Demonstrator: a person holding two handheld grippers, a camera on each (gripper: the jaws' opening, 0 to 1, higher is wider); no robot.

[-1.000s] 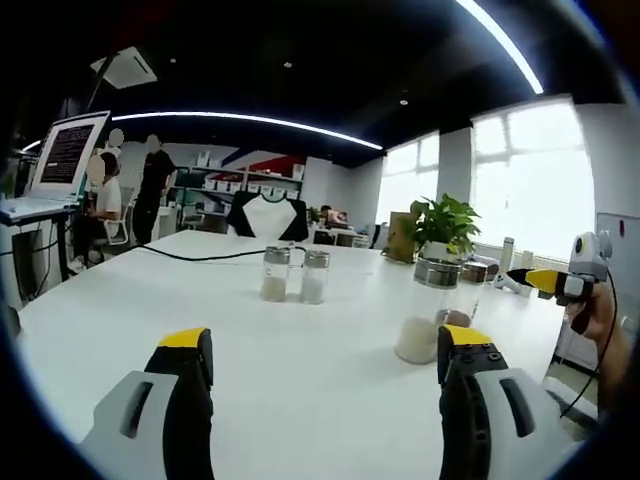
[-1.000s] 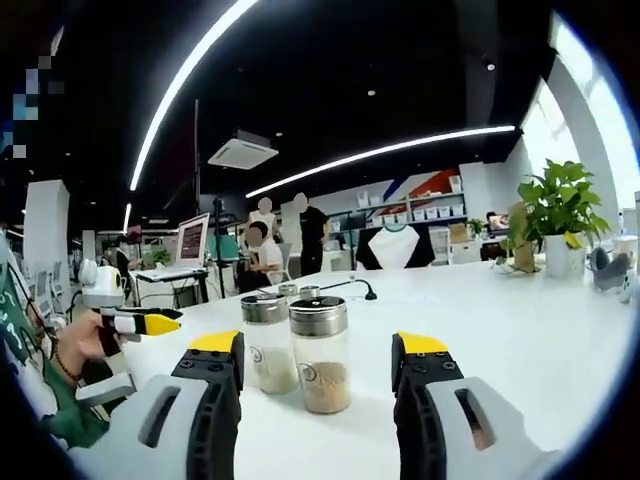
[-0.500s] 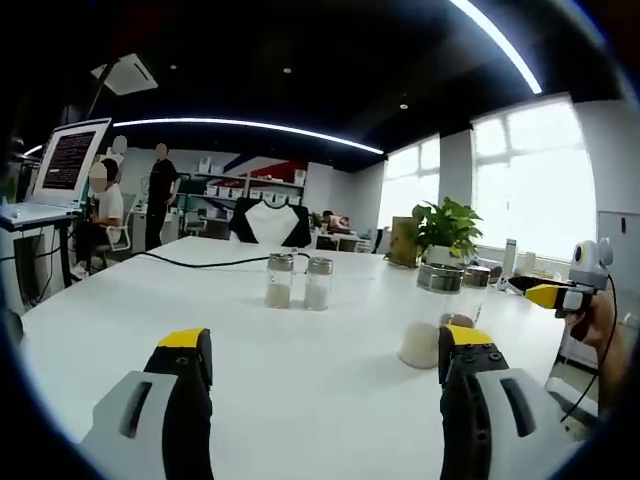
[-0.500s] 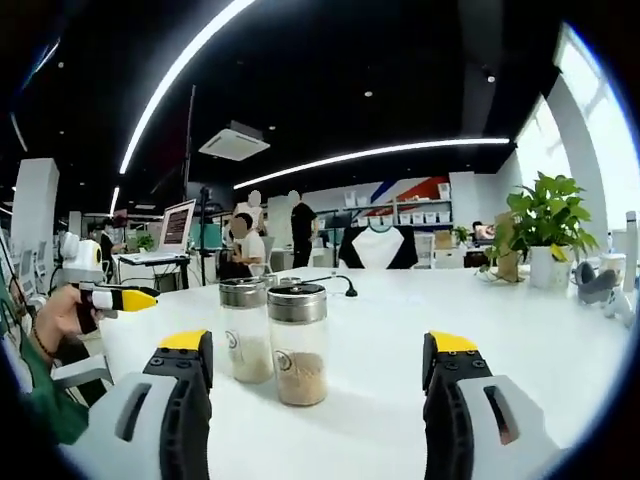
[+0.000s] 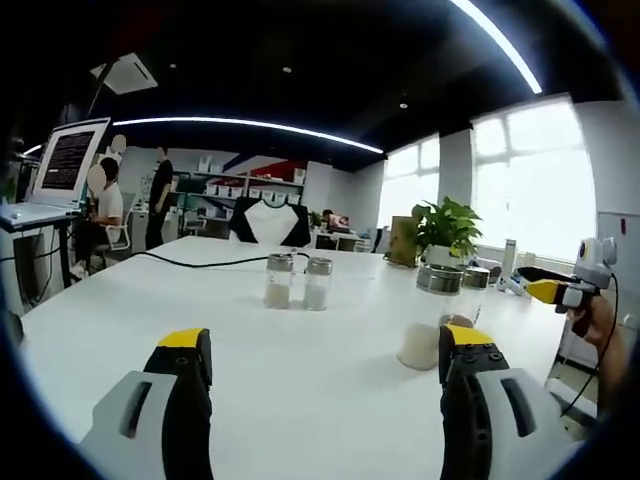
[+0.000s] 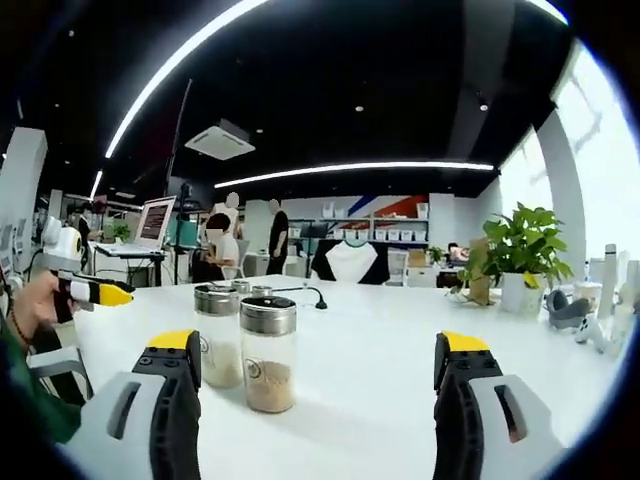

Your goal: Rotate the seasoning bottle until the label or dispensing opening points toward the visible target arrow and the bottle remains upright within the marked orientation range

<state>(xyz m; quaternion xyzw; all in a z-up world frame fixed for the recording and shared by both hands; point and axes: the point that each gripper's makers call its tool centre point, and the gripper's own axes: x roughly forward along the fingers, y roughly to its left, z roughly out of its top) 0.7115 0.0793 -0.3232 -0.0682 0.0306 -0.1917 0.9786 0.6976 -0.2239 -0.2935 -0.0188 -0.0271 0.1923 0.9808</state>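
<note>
Two glass seasoning bottles with metal caps stand upright on the white table (image 6: pixel 380 350) in the right gripper view: one with brown grains (image 6: pixel 267 340) and one with pale grains (image 6: pixel 218 335) just behind it to the left. My right gripper (image 6: pixel 317 345) is open, short of them, with the brown bottle nearer its left jaw. In the left gripper view this pair (image 5: pixel 435 315) stands by the right jaw. Another pair of shakers (image 5: pixel 297 281) stands further off. My left gripper (image 5: pixel 323 345) is open over bare table. No arrow mark can be seen.
A potted plant (image 5: pixel 445 228) and small items stand at the table's far right edge. A black cable (image 5: pixel 200 261) runs across the back. A screen on a stand (image 5: pixel 70 155) and people are beyond the table on the left. The other gripper (image 5: pixel 556 291) shows at the right.
My right gripper's jaws have spread wider, and its view has swung, so the two bottles now sit further left in it. The left gripper view is nearly unchanged.
</note>
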